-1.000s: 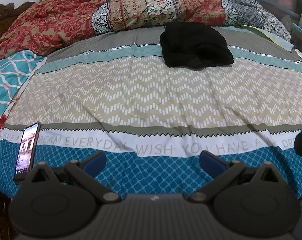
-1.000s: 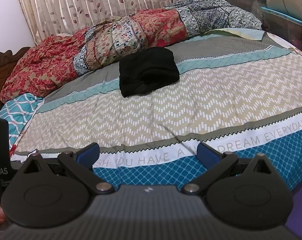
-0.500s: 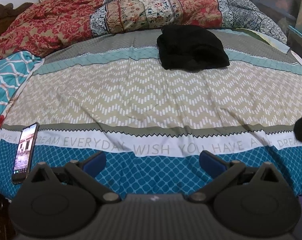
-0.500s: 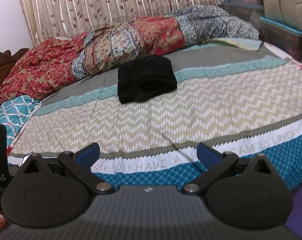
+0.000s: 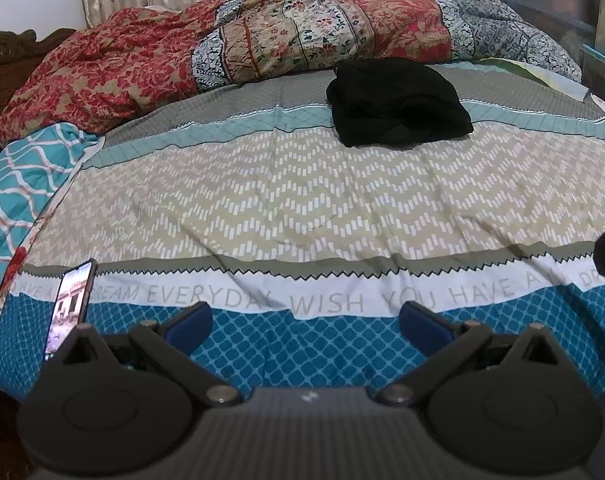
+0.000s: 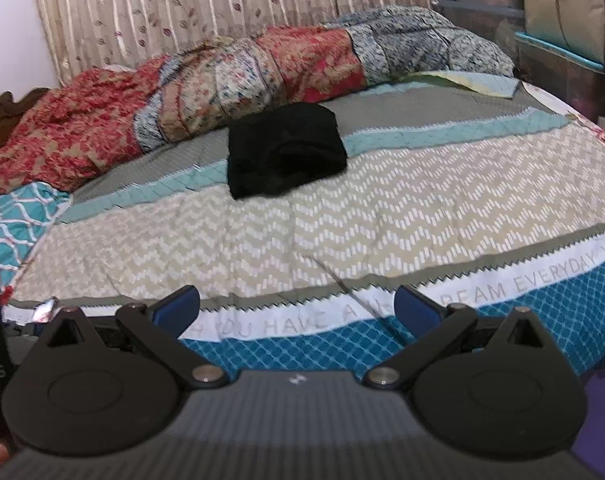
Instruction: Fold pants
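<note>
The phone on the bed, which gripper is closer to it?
Left. The phone lies on the blue sheet edge just beside the open left gripper. The open right gripper sits further along the bed; only the phone's tip shows at its left.

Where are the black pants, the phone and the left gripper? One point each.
black pants (image 5: 398, 102): left wrist view, middle of the folded bundle.
phone (image 5: 68, 312): left wrist view, lit screen.
left gripper (image 5: 304, 322): left wrist view, midway between the open blue fingertips.
</note>
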The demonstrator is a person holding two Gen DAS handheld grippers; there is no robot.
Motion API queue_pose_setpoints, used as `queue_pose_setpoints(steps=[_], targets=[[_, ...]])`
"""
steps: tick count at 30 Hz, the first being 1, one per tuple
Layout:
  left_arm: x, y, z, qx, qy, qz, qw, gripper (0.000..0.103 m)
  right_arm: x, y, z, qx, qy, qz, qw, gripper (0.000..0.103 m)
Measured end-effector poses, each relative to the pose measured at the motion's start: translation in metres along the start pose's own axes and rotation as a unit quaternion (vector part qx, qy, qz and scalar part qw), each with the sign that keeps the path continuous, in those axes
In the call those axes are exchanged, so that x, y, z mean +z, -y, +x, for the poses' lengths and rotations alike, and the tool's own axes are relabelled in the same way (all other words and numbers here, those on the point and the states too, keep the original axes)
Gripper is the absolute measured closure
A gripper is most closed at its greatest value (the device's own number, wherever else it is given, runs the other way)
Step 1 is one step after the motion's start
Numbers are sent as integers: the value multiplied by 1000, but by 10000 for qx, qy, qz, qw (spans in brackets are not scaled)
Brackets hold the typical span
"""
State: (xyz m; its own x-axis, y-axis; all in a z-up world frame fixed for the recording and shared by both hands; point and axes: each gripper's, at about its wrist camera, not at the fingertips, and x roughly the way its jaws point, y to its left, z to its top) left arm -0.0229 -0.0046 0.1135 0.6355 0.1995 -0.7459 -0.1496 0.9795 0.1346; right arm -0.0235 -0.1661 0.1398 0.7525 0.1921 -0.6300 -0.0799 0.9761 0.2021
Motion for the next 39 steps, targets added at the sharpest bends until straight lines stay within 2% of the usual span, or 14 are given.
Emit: queue_pose_setpoints(steps=[8,17,21,29,34,39], targets=[[-7,-7,16,-381,-171,-68,9991,0,-2,-3,4,-557,-61,147,9983,0],[-4,-26,31,-452,-213,-251,9984,0,2,-36,17,-541,-125,-384,9977,0],[7,-27,41,-400,-148,-167,9989,0,4,-37,19,-621,-104,-424,9971,0],[45,-6,79,-519,-34,34,9986,0,9,-23,22,-805,-50,-191,9966,0],[58,13,104,-887,-9,-115,9960,0,9,-11,25,-920,-34,-98,9957,0],[63,34,126,-806,115,11,9967,0,9,1,31,-956,67,-114,9953,0]])
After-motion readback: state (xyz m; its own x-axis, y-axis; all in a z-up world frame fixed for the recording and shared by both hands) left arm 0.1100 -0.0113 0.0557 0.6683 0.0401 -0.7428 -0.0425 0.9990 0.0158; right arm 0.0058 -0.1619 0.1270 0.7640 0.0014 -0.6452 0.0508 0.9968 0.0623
